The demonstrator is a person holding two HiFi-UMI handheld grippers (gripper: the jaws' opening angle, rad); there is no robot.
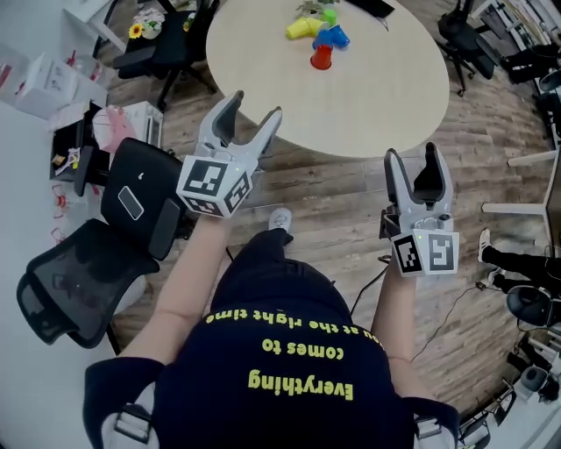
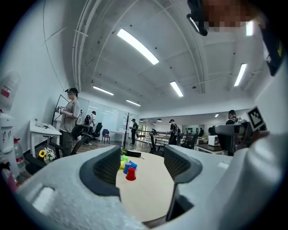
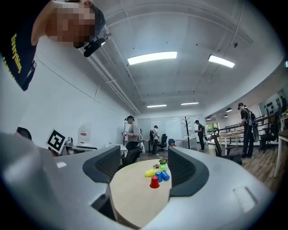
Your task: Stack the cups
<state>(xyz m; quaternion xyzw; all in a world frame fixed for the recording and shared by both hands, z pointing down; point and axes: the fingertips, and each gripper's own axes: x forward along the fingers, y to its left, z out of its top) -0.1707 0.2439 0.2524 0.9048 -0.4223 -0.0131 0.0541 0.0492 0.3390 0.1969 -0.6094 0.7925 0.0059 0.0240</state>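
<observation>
Two tools are held out level in front of the person, both short of the cups and well apart from them. The left tool has its jaws spread wide with nothing between them; its own view looks through the gap to the cups far along the counter. The right tool is likewise spread and empty, and hangs over the wooden floor just before the counter's near edge.

All the cups sit in a loose cluster at the far side of the round, pale counter. A red cup stands alone, nearest the person, and in the right tool's view it looks narrower at the top than at the base. Just behind it lie the blue cups, tipped on their sides and touching each other. A yellow cup lies on its side to their left, and a green cup sits at the back of the group. None of them is stacked on the red one.

Beside the person's left arm stands a black office chair.
</observation>
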